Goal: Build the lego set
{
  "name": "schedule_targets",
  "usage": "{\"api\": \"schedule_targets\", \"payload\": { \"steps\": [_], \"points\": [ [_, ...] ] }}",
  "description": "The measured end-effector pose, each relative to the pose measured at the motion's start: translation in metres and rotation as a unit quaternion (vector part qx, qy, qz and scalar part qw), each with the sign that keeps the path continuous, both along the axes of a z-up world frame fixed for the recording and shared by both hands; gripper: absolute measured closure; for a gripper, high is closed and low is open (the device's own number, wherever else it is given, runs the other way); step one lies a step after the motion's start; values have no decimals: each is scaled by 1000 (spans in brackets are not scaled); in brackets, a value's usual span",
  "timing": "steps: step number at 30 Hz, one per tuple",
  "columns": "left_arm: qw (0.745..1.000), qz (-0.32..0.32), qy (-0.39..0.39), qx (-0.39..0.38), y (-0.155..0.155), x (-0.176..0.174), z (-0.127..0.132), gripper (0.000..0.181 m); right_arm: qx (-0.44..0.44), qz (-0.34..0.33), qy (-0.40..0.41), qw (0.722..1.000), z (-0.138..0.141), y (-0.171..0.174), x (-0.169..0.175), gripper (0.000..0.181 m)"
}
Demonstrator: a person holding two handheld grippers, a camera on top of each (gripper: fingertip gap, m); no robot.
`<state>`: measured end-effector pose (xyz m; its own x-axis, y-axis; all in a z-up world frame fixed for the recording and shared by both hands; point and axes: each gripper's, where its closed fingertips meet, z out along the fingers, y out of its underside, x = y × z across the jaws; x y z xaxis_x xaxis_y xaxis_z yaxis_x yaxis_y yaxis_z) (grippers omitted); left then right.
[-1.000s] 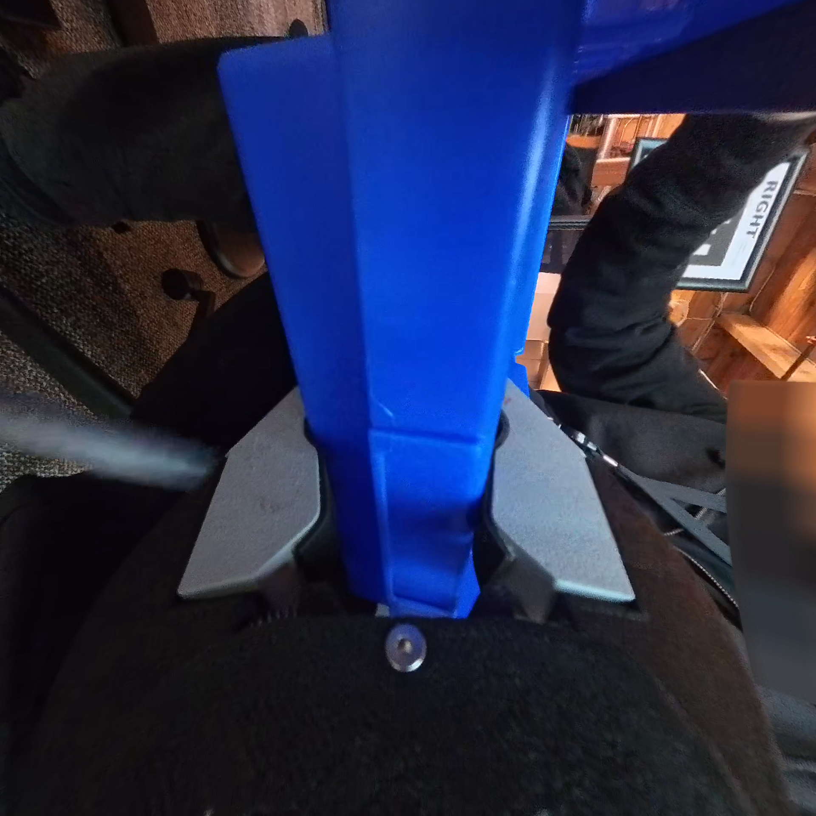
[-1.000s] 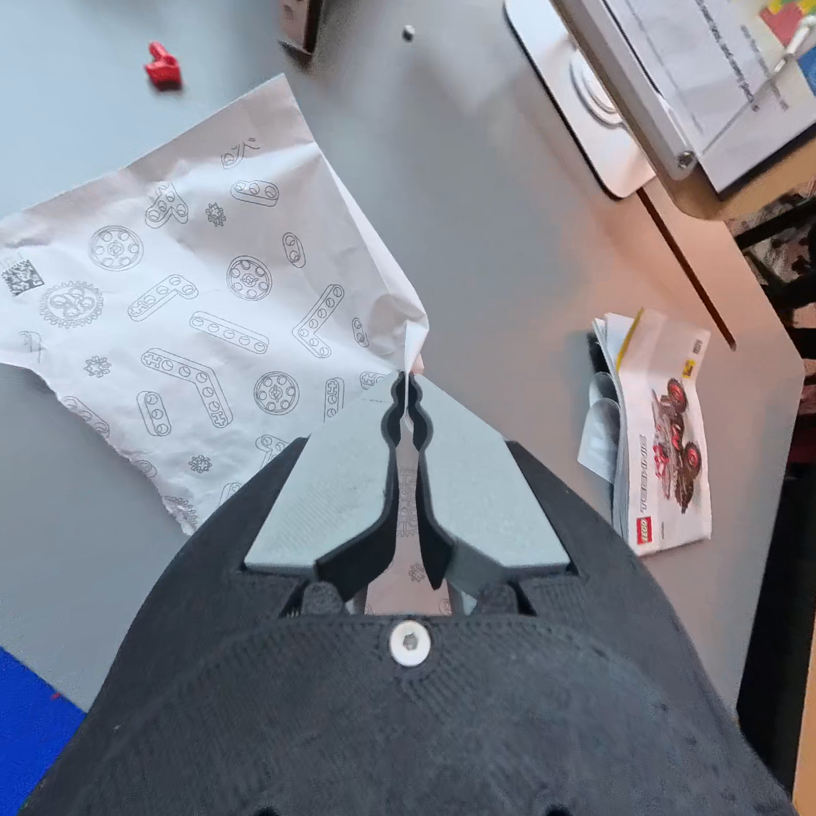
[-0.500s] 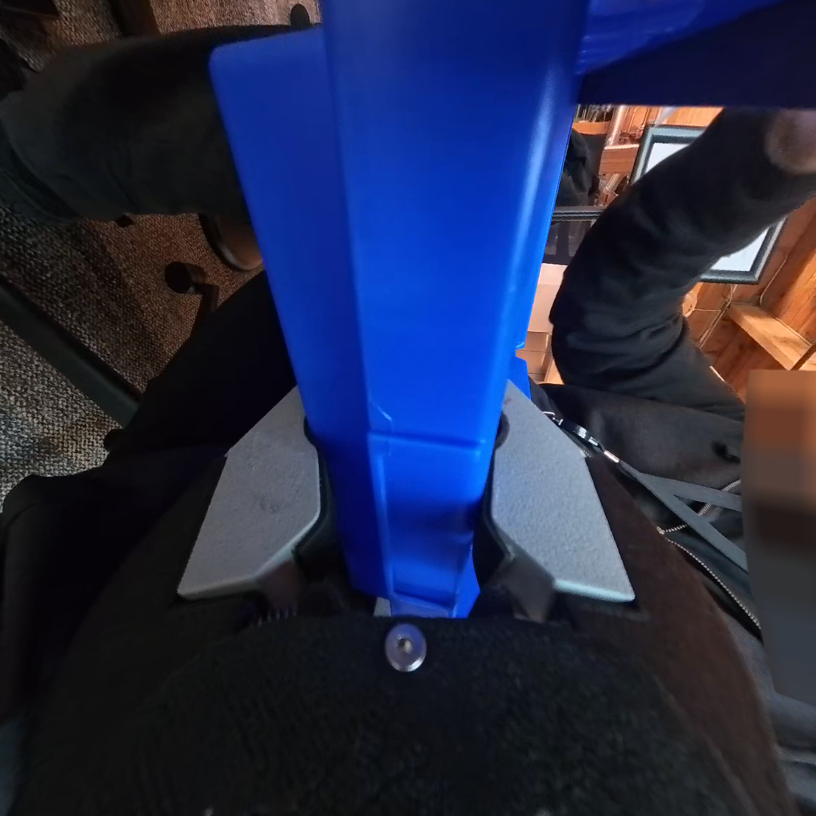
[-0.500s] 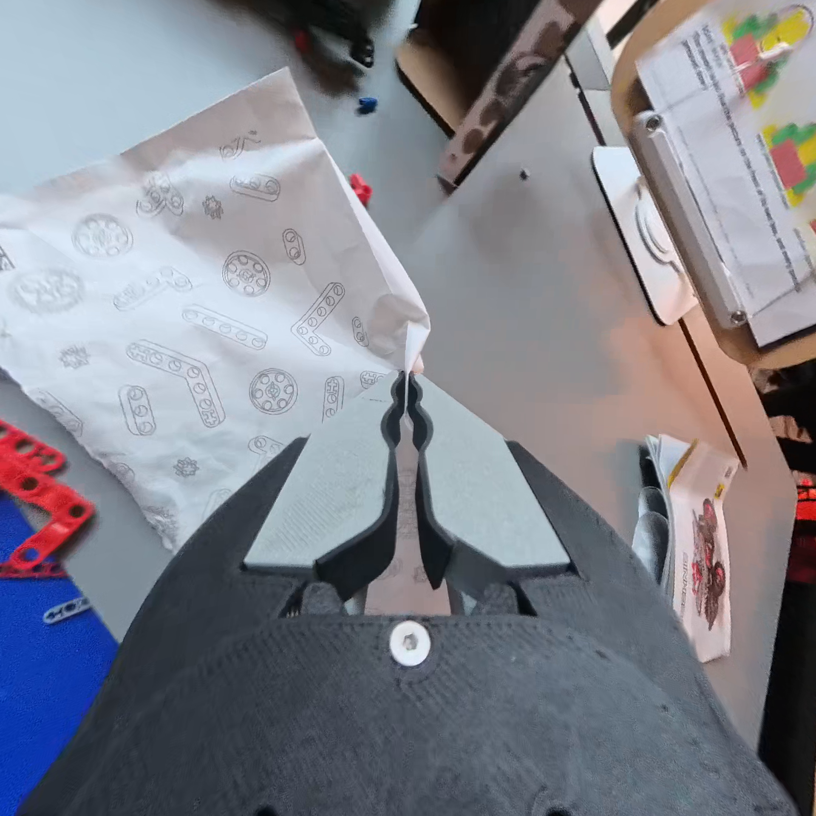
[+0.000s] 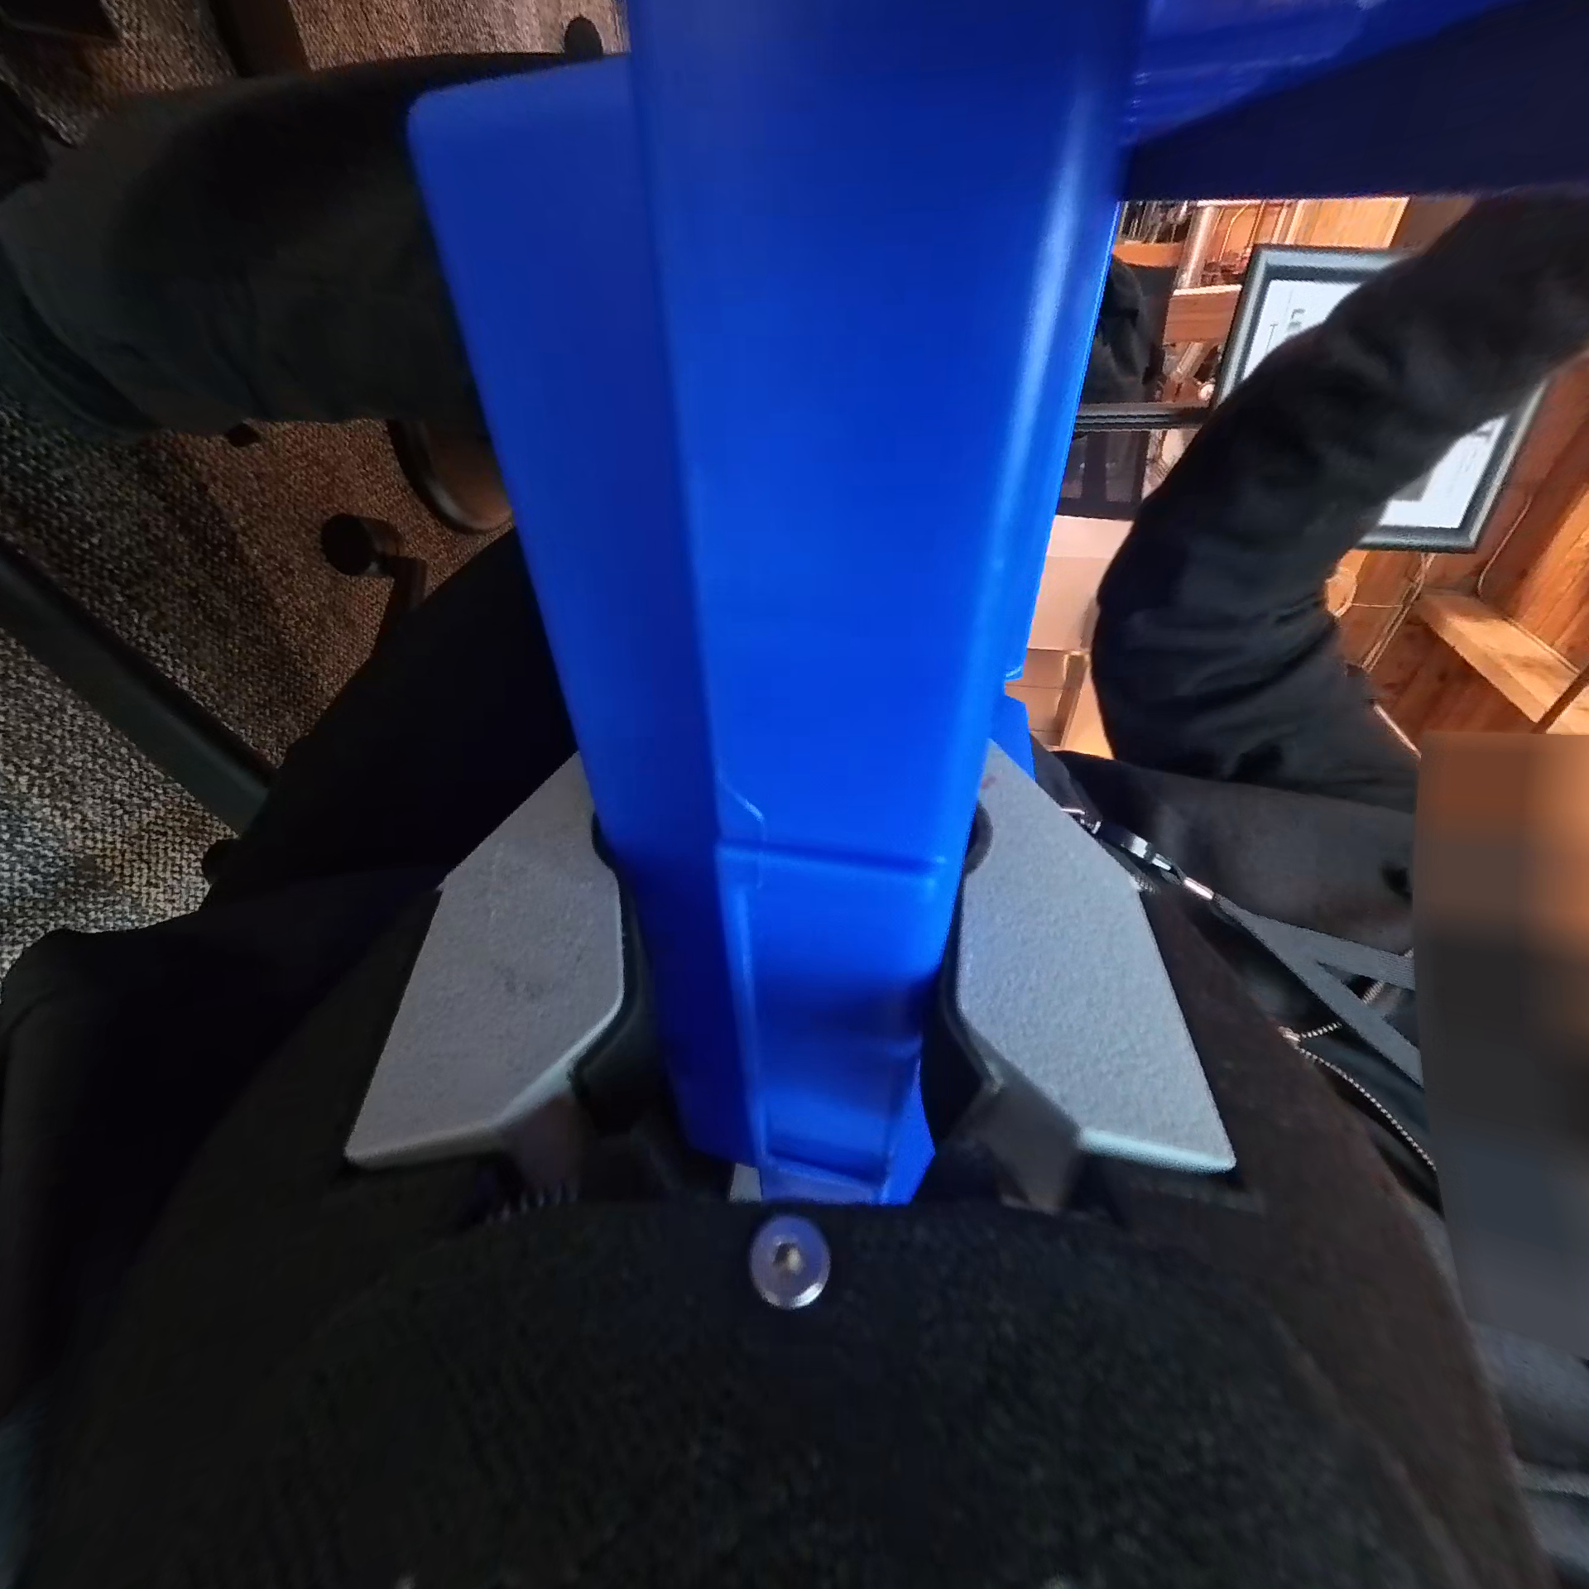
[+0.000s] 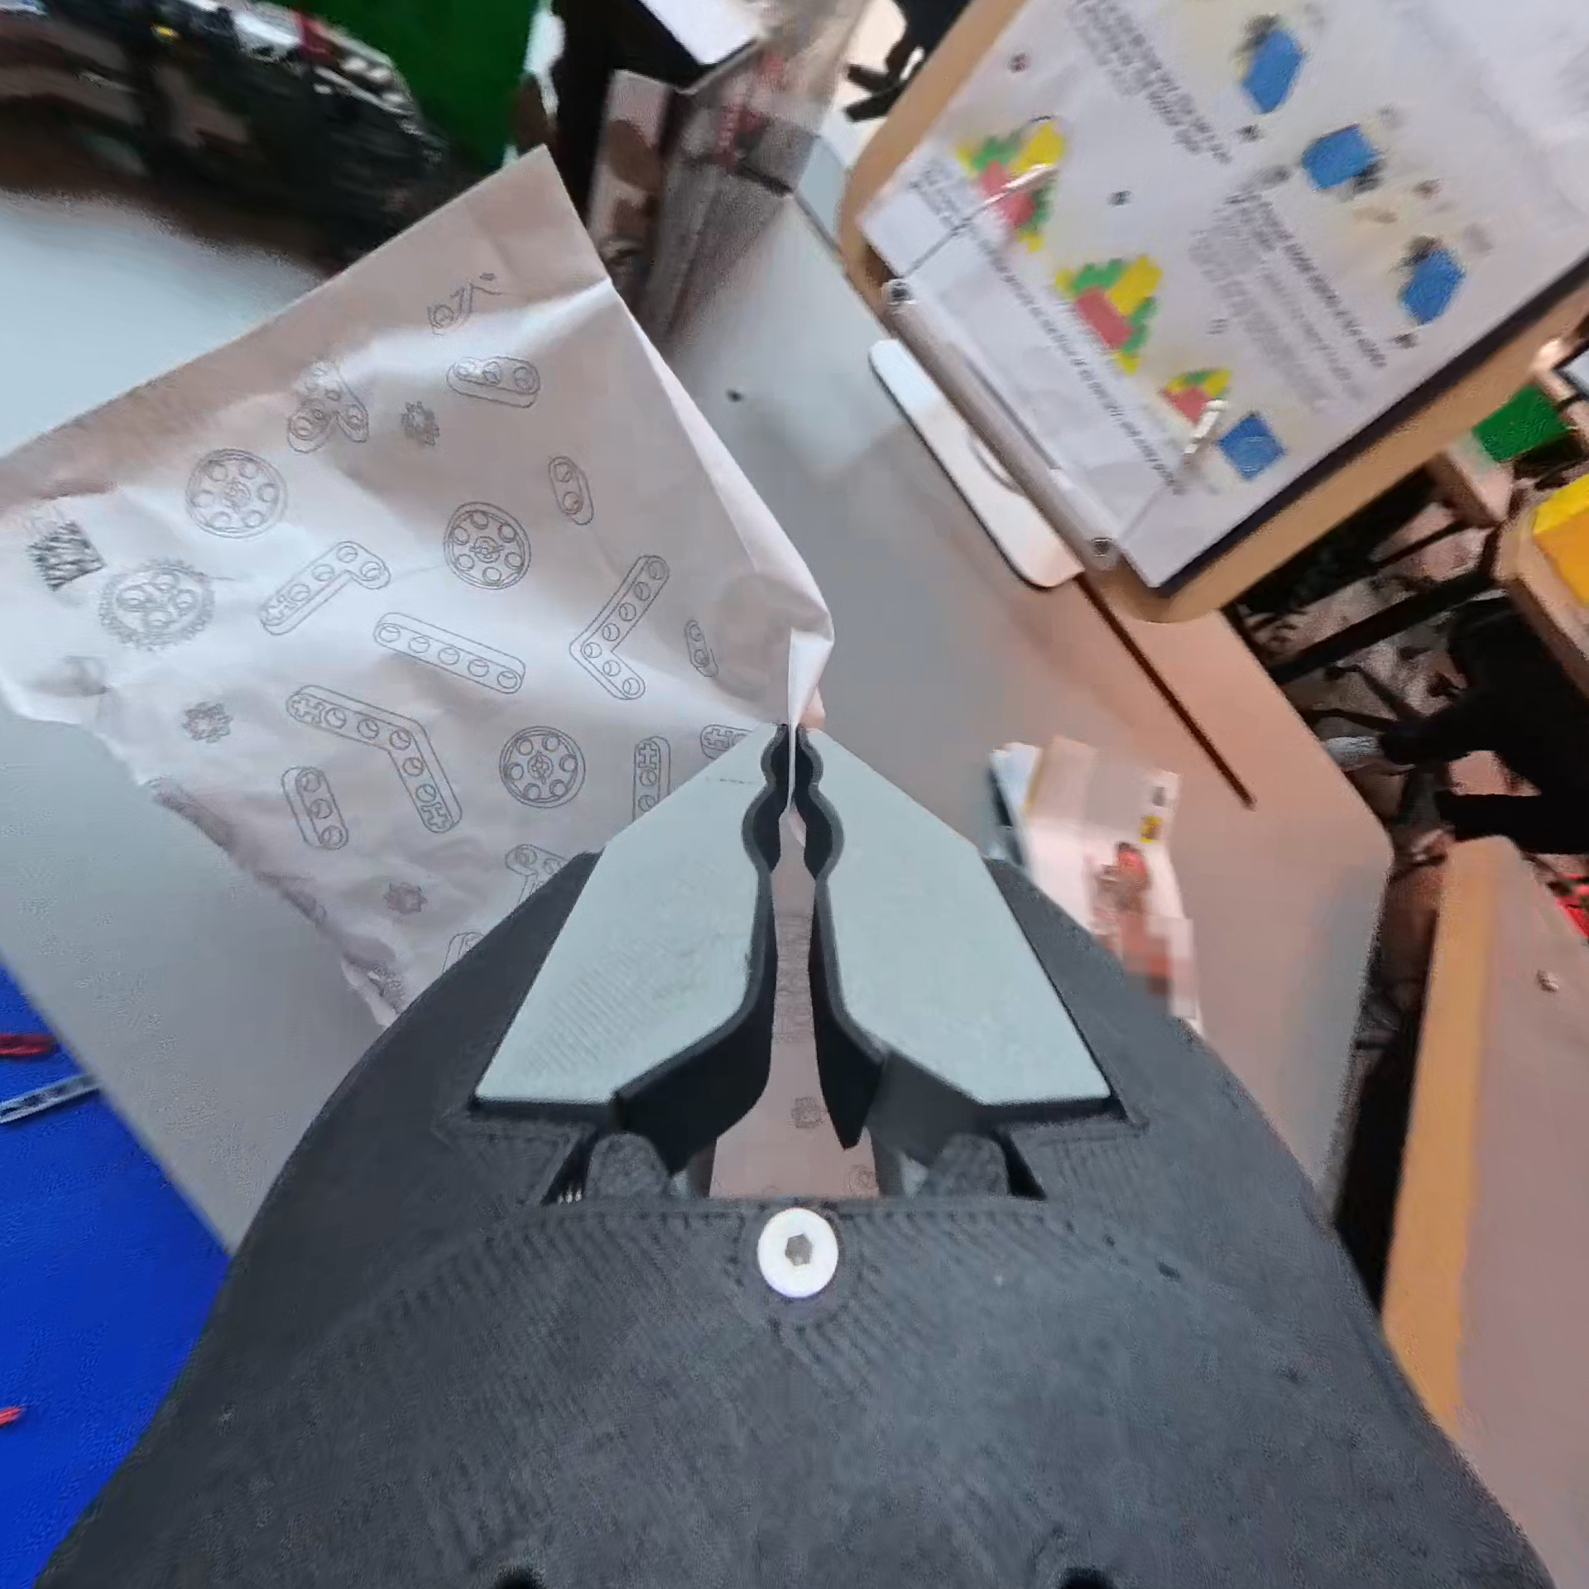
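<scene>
Right gripper (image 6: 793,741) is pinched tight on one corner of the white paper parts bag (image 6: 387,602), the sheet passing between the wavy pads and hanging out to the left, lifted clear above the grey table (image 6: 929,602). Bag looks flat and limp, so probably emptied; cannot see inside it. Left gripper (image 5: 791,868) is clamped on the edge of a blue tray (image 5: 774,473), fingers (image 5: 516,972) either side of a thick rim section, the camera looking past it at carpet (image 5: 129,559) and a person's dark sleeve (image 5: 1290,516). Loose lego pieces (image 6: 34,1101), red and a pale strip, lie on a blue surface at the lower left edge of the right wrist view, likely the same tray, can't confirm. Instruction booklet (image 6: 1109,851) lies blurred on the table right of the fingers; a clipboard with coloured diagrams (image 6: 1204,258) stands behind. Step in hand reads as clearing the empty bag while steadying the tray. To do it well: keep the pinch firm, since the grip is on a thin corner that can slip or tear; carry the bag well away from the pieces so it doesn't sweep them; drop it away from the booklet. Keep the tray level so parts don't slide off.
</scene>
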<state>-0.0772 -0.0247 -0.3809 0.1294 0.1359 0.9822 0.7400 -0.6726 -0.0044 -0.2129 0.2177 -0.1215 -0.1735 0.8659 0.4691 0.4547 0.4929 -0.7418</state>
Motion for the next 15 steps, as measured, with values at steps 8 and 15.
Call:
{"api": "schedule_targets", "payload": {
  "steps": [8,15],
  "points": [
    [1000,6,-5,1,8,-1,0,107,27,-90,-94,991,-98,66,25,181],
    [1000,2,-4,0,10,2,0,107,-35,-42,-81,995,-116,-9,54,181]
  ]
}}
